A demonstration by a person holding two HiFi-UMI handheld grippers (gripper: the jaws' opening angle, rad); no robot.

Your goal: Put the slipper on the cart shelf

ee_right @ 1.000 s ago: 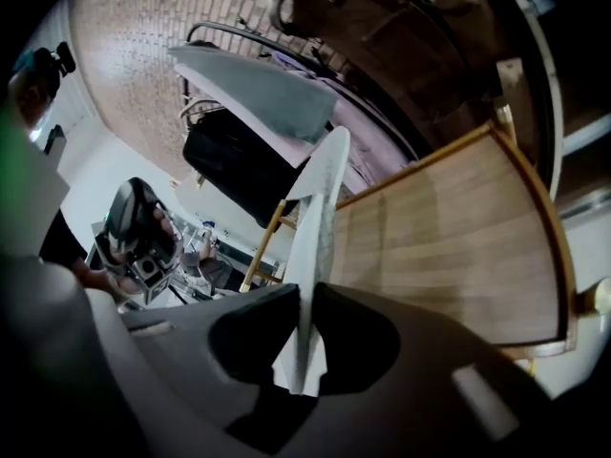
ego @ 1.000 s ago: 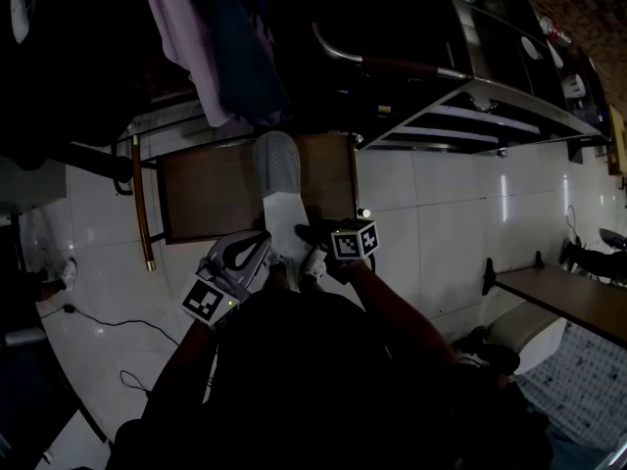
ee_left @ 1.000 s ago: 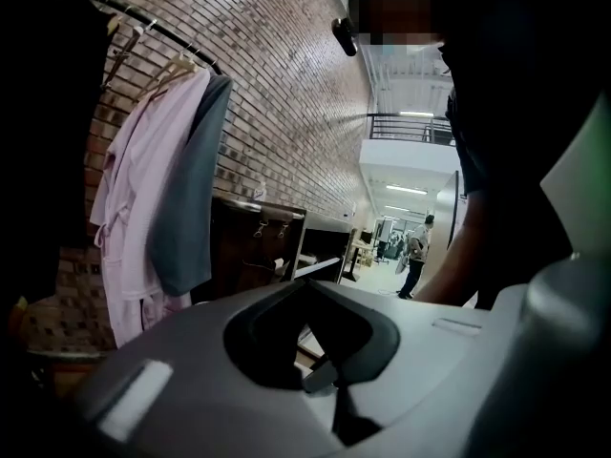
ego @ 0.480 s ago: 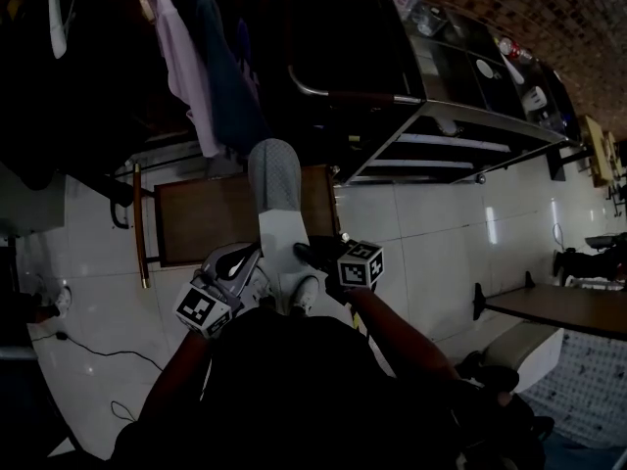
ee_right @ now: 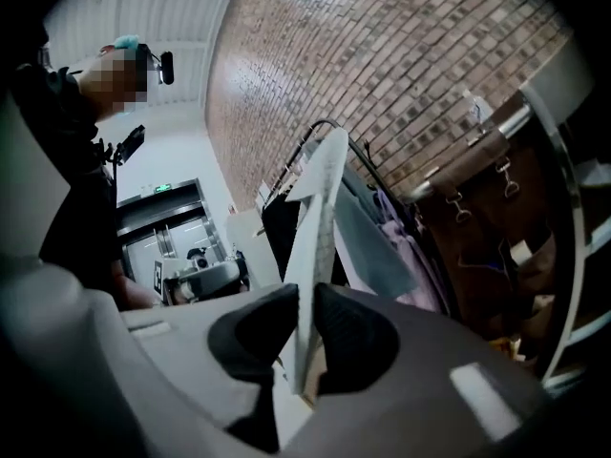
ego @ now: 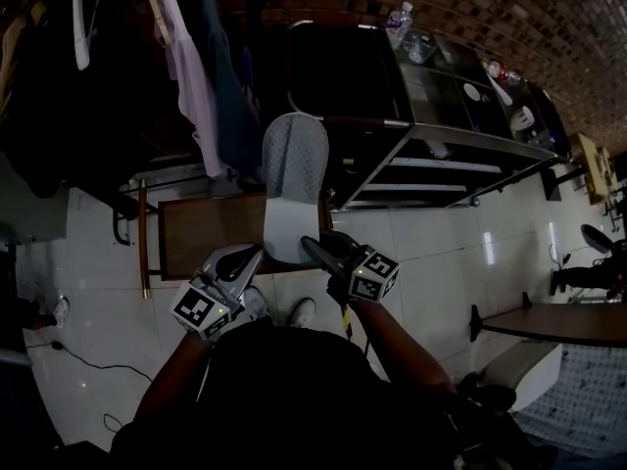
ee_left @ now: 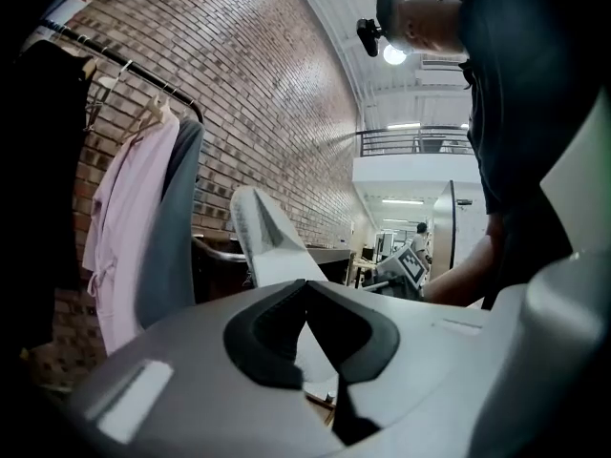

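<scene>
A grey-and-white slipper [ego: 292, 189] hangs in the air, toe pointing away from me toward the metal cart [ego: 460, 130]. My right gripper [ego: 315, 251] is shut on its heel end; in the right gripper view the slipper [ee_right: 317, 227] stands edge-on between the pads. My left gripper [ego: 257, 255] meets the same heel end from the left. In the left gripper view its pad tips close at the base of the slipper [ee_left: 263, 232], with white sole showing in the gap. The cart's shelves [ego: 446, 164] lie to the right of the slipper's toe.
A clothes rack with a pink garment [ego: 191, 76] and dark clothes stands at the left. A brown wooden bench [ego: 211, 228] sits below the slipper. Bottles [ego: 397, 18] and small items stand on the cart top. My white shoes [ego: 302, 311] are on the tiled floor.
Both grippers have risen and carried the slipper forward; its toe now overlaps the cart's near end instead of the bench.
</scene>
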